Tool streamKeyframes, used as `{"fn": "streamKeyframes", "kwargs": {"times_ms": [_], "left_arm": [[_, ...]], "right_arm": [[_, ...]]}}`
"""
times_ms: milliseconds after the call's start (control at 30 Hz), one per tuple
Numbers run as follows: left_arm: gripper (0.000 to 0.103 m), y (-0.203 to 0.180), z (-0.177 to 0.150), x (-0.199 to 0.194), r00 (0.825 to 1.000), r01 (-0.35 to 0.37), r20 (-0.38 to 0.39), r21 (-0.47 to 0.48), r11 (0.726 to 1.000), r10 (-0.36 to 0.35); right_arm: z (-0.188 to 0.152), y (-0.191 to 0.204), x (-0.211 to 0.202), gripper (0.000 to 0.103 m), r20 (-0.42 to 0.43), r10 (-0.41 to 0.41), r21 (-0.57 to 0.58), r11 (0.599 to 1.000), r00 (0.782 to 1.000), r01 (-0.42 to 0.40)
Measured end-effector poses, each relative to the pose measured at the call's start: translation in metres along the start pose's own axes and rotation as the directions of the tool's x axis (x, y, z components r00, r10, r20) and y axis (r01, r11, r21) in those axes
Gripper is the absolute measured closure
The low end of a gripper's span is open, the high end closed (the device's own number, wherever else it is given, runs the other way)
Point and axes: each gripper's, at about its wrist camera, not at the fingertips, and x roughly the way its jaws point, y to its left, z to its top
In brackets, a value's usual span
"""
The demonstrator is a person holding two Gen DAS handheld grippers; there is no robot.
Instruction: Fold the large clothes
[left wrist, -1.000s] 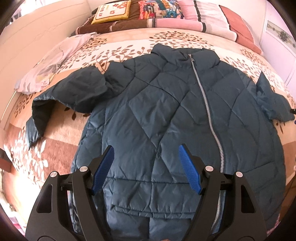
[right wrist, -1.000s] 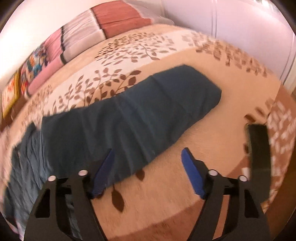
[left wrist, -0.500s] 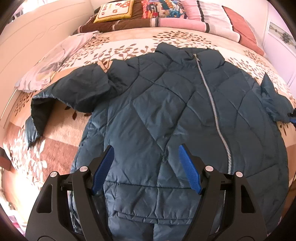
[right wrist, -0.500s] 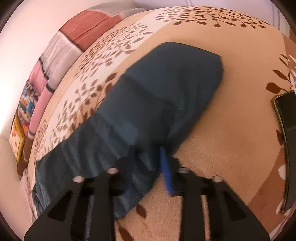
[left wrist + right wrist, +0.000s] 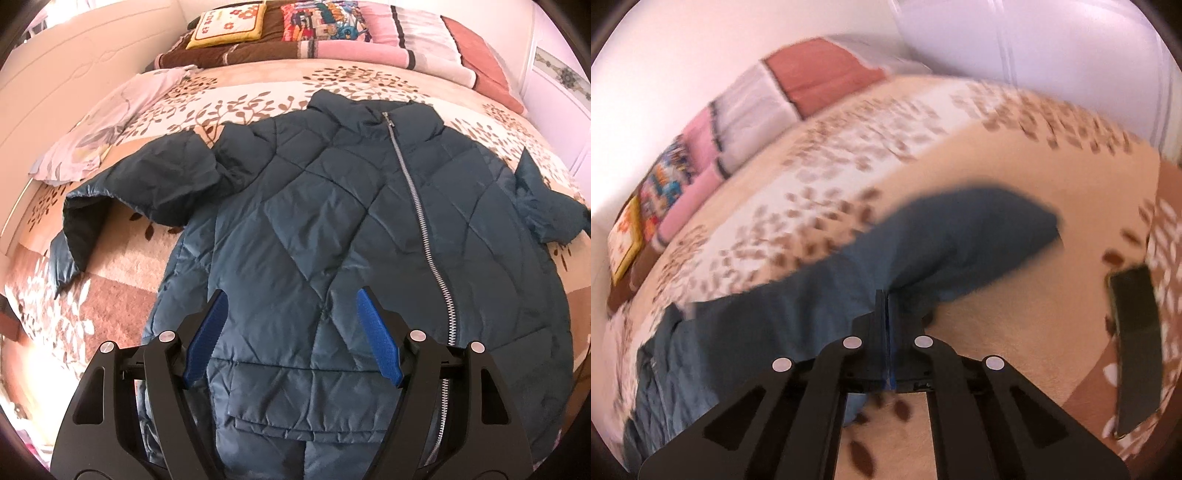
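From the left wrist view, the dark teal quilted jacket (image 5: 332,229) lies spread face up across the middle of the bed (image 5: 122,280), collar toward the head end and hem toward the foot. Its silver zipper (image 5: 424,229) is closed and runs on a slant from the collar down toward the hem. One sleeve (image 5: 147,184) is bent outward toward the left edge of the bed, its cuff turned so the dark lining shows. The other sleeve (image 5: 546,210) trails off toward the right edge, bunched. The left tool (image 5: 291,332) hovers above the lower front of the jacket with its blue pads (image 5: 376,339) spread wide apart, released and gripping nothing. A pale sheet (image 5: 103,122) lies crumpled near the left edge, and a row of patterned pillows (image 5: 332,33) lines the head of the bed.

The right wrist view is blurred. The right tool (image 5: 886,306) is clenched, its jaws pressed together on the fabric of the jacket sleeve (image 5: 960,240), which stretches away from the tool toward the right edge of the bed (image 5: 997,332) and looks lifted at the pinch point. The jacket body (image 5: 720,343) lies to the left. A dark flat phone (image 5: 1134,343) rests near the bed's right edge, apart from the sleeve.
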Motion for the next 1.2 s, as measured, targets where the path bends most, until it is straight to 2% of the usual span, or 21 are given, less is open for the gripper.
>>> {"fn": "streamKeyframes", "kwargs": {"times_ms": [167,333,533,733,833,900,967,1100,1167,1200], "left_arm": [[0.031,0.009,-0.004,-0.011,0.999,0.02,0.028,-0.019,1.0,-0.019],[0.031,0.028,-0.009,-0.022,0.998,0.038,0.061,-0.054,0.998,-0.035],[0.031,0.054,-0.016,-0.028,0.995,0.05,0.091,-0.104,0.993,-0.041],[0.031,0.081,-0.025,-0.027,0.994,0.059,0.103,-0.16,0.985,-0.043],[0.031,0.091,-0.028,-0.026,0.994,0.06,0.101,-0.178,0.982,-0.042],[0.031,0.096,-0.03,-0.026,0.994,0.057,0.1,-0.184,0.981,-0.039],[0.031,0.099,-0.032,-0.025,0.995,0.054,0.098,-0.189,0.981,-0.036],[0.031,0.102,-0.034,-0.022,0.995,0.05,0.089,-0.201,0.978,-0.032],[0.031,0.102,-0.035,-0.021,0.996,0.049,0.086,-0.202,0.978,-0.032],[0.031,0.102,-0.035,-0.021,0.996,0.048,0.084,-0.2,0.979,-0.031]], "right_arm": [[0.003,0.063,-0.045,0.101,0.072,0.109,-0.171,0.981,0.991,-0.095],[-0.016,0.144,-0.084,0.101,0.065,0.235,-0.36,0.912,0.97,-0.197],[-0.072,0.237,-0.095,0.101,-0.037,0.331,-0.543,0.786,0.943,-0.297],[-0.145,0.31,-0.087,0.101,-0.165,0.339,-0.671,0.65,0.926,-0.357],[-0.181,0.334,-0.081,0.101,-0.234,0.332,-0.69,0.606,0.914,-0.396],[-0.198,0.341,-0.076,0.101,-0.265,0.323,-0.688,0.597,0.909,-0.413],[-0.214,0.346,-0.062,0.101,-0.338,0.297,-0.67,0.59,0.893,-0.45],[-0.238,0.345,-0.04,0.101,-0.417,0.254,-0.639,0.601,0.873,-0.48],[-0.244,0.341,-0.031,0.101,-0.476,0.231,-0.607,0.612,0.849,-0.507],[-0.244,0.337,-0.027,0.101,-0.514,0.23,-0.568,0.631,0.827,-0.528]]}}
